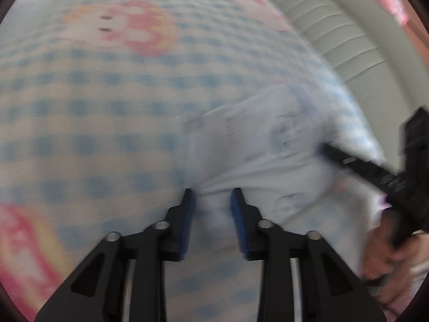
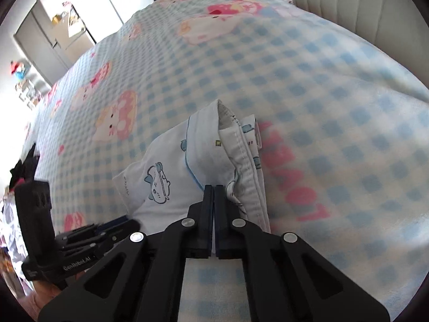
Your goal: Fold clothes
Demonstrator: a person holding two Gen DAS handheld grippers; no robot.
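A small white garment [image 2: 171,177] with blue cartoon prints and blue piping lies bunched on the checked blanket [image 2: 321,107]. My right gripper [image 2: 214,187] points steeply down at its near edge, jaws pressed together with the fabric gathered at the tips. In the blurred left wrist view the same garment [image 1: 257,145] spreads ahead. My left gripper [image 1: 213,196] stands open, its blue pads on either side of a puckered edge of the cloth. The right gripper [image 1: 327,150] reaches in from the right onto the garment. The left gripper [image 2: 126,224] shows at the lower left of the right wrist view.
The blue-and-white blanket [image 1: 107,94] with pink cartoon figures covers the bed. A cream padded headboard [image 2: 362,5] runs along the far side. A hand [image 1: 386,255] holds the right gripper. Cupboards [image 2: 48,40] and clutter stand beyond the bed's left side.
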